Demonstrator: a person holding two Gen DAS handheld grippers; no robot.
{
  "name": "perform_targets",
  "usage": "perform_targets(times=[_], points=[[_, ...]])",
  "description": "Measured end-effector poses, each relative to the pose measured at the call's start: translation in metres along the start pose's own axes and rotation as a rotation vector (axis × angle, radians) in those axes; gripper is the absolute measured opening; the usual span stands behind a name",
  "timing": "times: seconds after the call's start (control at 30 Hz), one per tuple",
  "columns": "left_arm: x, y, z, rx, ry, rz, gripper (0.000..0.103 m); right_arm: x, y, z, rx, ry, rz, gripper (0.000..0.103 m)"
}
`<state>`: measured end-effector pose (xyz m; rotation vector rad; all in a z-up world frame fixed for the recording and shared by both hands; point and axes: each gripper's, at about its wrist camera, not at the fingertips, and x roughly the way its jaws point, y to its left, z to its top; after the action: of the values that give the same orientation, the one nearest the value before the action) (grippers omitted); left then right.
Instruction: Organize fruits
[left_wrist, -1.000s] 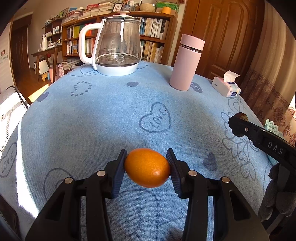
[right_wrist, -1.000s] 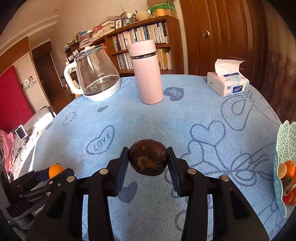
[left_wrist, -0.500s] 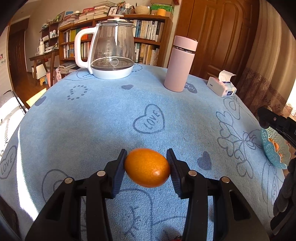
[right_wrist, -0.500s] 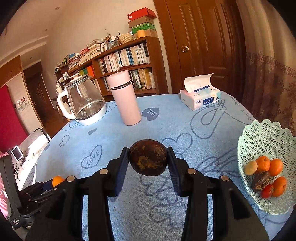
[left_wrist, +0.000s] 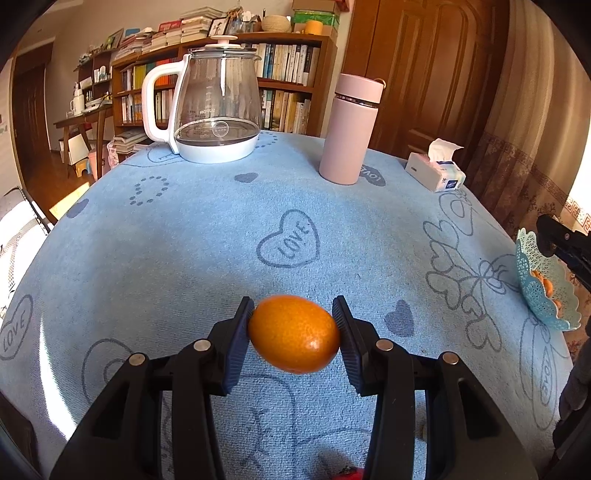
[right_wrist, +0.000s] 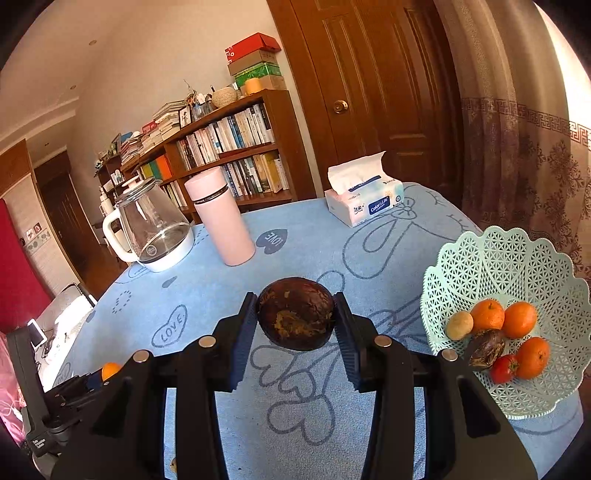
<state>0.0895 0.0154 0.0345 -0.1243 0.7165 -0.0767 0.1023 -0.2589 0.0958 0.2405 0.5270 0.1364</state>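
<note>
Blue tablecloth (left_wrist: 207, 236) printed with hearts and "LOVE" is seen covering a round table, with a wooden bookshelf (left_wrist: 288, 74) and brown door (right_wrist: 373, 92) behind it. Left gripper (left_wrist: 293, 334) is clamped on a small oval orange fruit (left_wrist: 293, 338), pads pressed against both ends, fruit held clear above the cloth. Right gripper (right_wrist: 295, 319) is clamped on a dark brown, wrinkled round fruit (right_wrist: 295, 314), also held off the cloth; species cannot be told. In the right wrist view a pale green lattice fruit basket (right_wrist: 509, 266) is seen at the right edge of the table, near the right gripper but apart from it. Inside the basket: three oranges (right_wrist: 488, 315), one small yellowish fruit (right_wrist: 459, 325), one dark brown fruit (right_wrist: 485, 349), one small red fruit (right_wrist: 504, 368), all bunched together at the bottom. In the left wrist view the same basket (left_wrist: 532, 291) is seen edge-on at far right, well apart from the left gripper. At the far side of the table a glass kettle (left_wrist: 216, 107) with white handle and base is stood upright, a pink thermos (left_wrist: 349, 129) upright beside it, and a tissue pack (right_wrist: 364, 205) further right. The left gripper with its orange fruit is also visible at the lower left of the right wrist view.
</note>
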Motion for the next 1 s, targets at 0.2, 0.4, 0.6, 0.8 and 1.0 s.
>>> perform_targets(times=[0.2, 0.4, 0.6, 0.8, 1.0], points=[[-0.002, -0.002, -0.001, 0.008, -0.003, 0.002, 0.044, -0.014, -0.023, 0.001, 0.043, -0.019, -0.023, 0.043], [0.000, -0.007, -0.003, 0.024, 0.004, 0.006, 0.044, -0.031, -0.058, -0.001, 0.084, -0.036, -0.088, 0.043], [0.000, -0.010, -0.006, 0.038, 0.011, 0.012, 0.044, -0.049, -0.100, -0.003, 0.144, -0.050, -0.154, 0.043], [0.000, -0.010, -0.007, 0.043, 0.014, 0.013, 0.044, -0.062, -0.110, -0.016, 0.176, -0.011, -0.091, 0.043], [0.000, -0.008, -0.007, 0.036, 0.016, 0.010, 0.044, -0.064, -0.079, -0.045, 0.089, 0.077, 0.007, 0.045]])
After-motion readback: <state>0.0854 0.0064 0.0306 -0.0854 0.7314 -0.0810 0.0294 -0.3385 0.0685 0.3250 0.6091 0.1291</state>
